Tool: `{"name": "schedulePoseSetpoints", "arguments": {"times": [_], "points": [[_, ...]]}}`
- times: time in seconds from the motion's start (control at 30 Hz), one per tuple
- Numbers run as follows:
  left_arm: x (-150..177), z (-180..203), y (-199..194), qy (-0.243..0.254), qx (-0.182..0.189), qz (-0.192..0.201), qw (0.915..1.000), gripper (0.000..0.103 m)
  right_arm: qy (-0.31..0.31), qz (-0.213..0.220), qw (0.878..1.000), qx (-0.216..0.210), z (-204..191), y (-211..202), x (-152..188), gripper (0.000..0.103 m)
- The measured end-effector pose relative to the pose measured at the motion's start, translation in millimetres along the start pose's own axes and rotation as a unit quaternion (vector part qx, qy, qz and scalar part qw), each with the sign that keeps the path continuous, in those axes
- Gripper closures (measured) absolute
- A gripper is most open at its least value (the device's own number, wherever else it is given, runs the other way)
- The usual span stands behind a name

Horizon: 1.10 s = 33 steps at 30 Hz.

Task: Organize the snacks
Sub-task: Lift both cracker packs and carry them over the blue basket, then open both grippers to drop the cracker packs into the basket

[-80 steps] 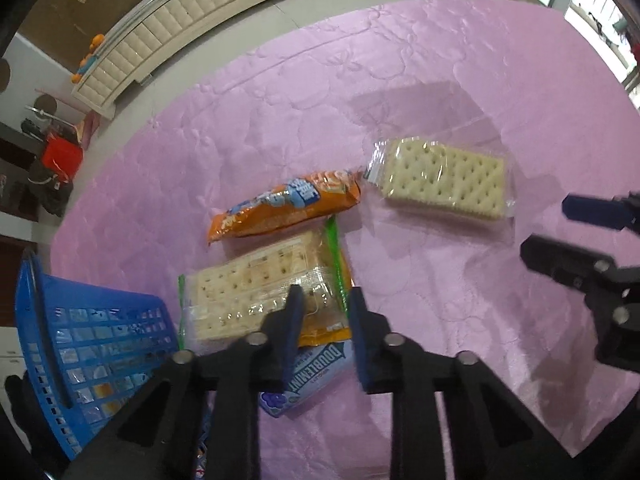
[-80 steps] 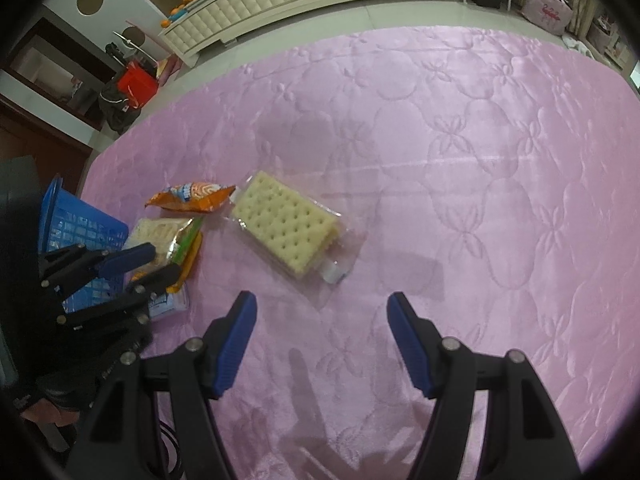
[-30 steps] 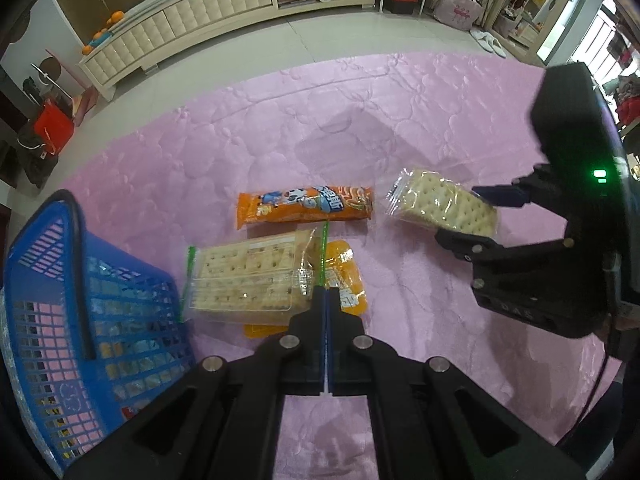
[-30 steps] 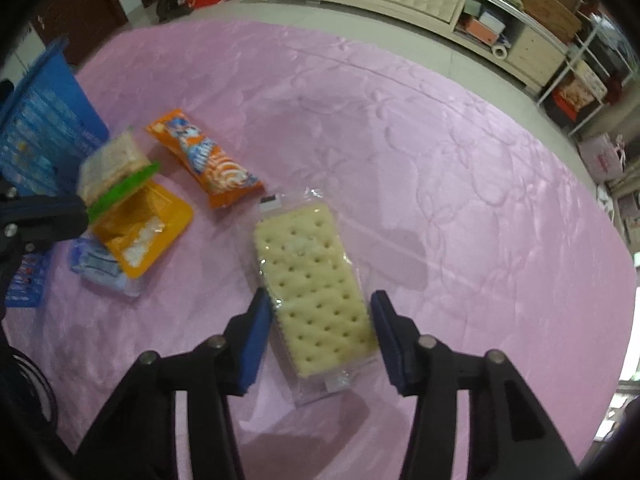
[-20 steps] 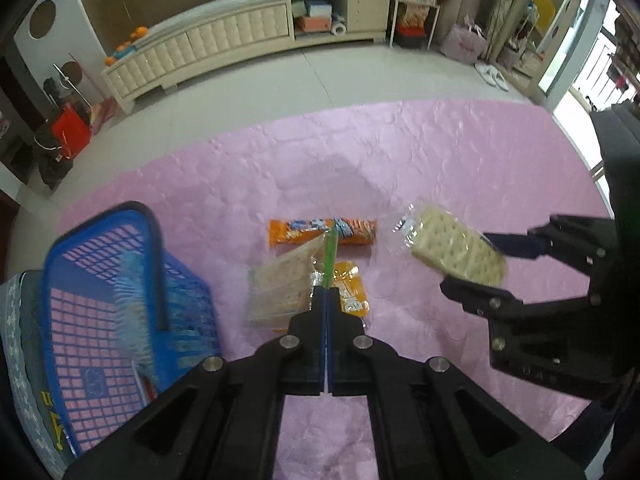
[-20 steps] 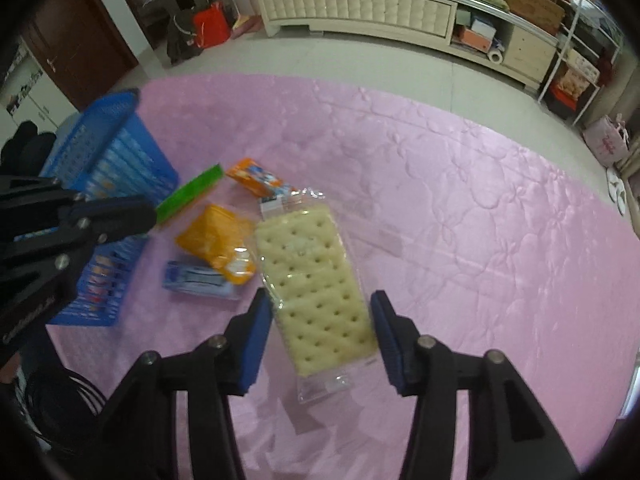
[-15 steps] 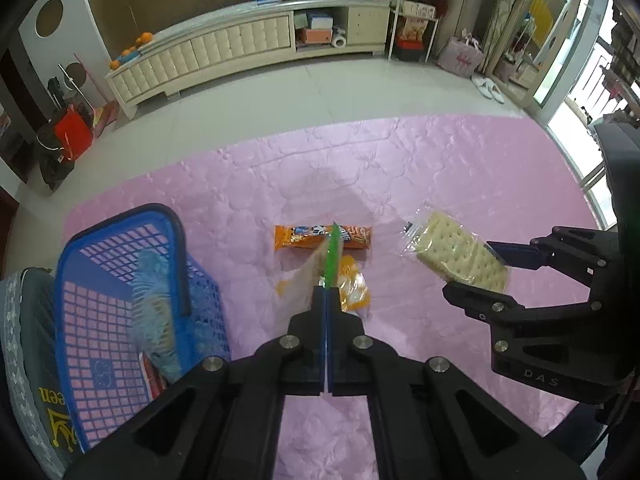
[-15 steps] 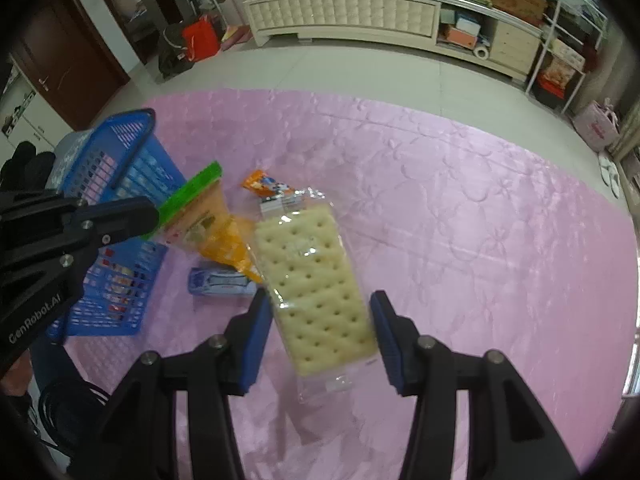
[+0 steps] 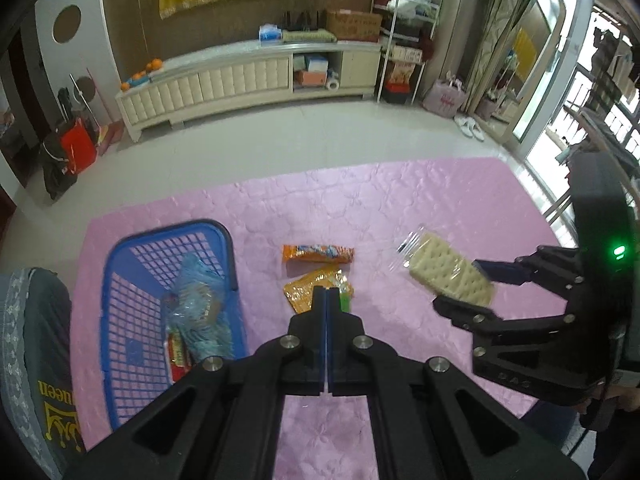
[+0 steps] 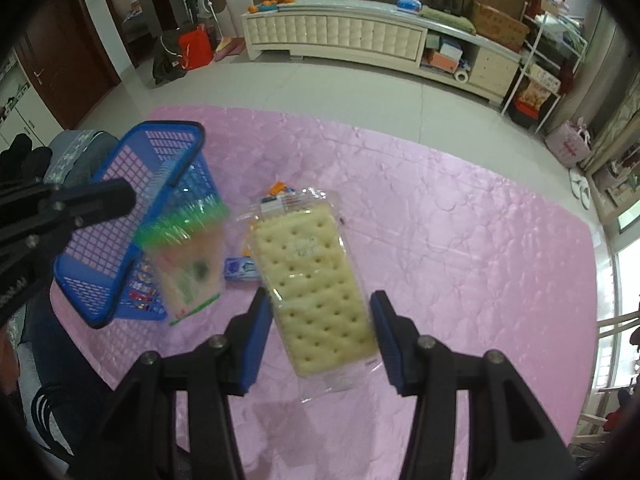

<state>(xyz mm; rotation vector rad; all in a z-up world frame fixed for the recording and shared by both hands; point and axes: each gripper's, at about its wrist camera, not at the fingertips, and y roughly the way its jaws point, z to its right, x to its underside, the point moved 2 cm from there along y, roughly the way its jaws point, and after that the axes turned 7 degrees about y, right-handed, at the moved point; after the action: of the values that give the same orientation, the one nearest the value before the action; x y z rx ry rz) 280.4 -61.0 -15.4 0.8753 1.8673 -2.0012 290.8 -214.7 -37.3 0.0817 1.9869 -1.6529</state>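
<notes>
My right gripper is shut on a clear pack of pale square crackers and holds it high above the pink mat; the pack also shows in the left wrist view. My left gripper is shut on the green edge of a second cracker pack, which hangs blurred beside the blue basket. In the left wrist view only a green sliver of that pack shows. The basket holds several wrapped snacks.
On the pink mat lie an orange snack bar, an orange packet and a blue gum pack. A person's knee is at the left of the basket. A cream cabinet stands beyond bare floor.
Both grippers have closed on their cracker packs and risen far above the mat. The left pack has swung up off the orange packet and now hangs near the basket.
</notes>
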Motion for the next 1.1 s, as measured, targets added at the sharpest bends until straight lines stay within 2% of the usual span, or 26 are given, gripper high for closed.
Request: {"name": "schedulePoseSetpoints", "arguments": {"times": [0.17,0.43,0.73,1.1], "points": [[2.2,-7.3,-41.4,0.009,-0.009,0.029,0.9995,0.103,-0.003,0.017,1.0,-0.01,-19.7,-22.6,0.3,0.048],[23.7,-41.1,-68.1,-0.009,-0.016,0.04,0.999,0.103,-0.006,0.044,0.998,-0.04,-55.9,-45.1,-9.0,0.048],[61.2,-90.7,-66.4,-0.042,-0.044,0.013,0.9981,0.103,-0.024,0.032,0.997,-0.065,-108.1,-22.8,-13.2,0.048],[106.8,-135.9,-41.7,-0.073,-0.051,-0.032,0.9955,0.103,-0.06,-0.003,0.995,-0.08,-170.9,14.8,-17.6,0.048]]}}
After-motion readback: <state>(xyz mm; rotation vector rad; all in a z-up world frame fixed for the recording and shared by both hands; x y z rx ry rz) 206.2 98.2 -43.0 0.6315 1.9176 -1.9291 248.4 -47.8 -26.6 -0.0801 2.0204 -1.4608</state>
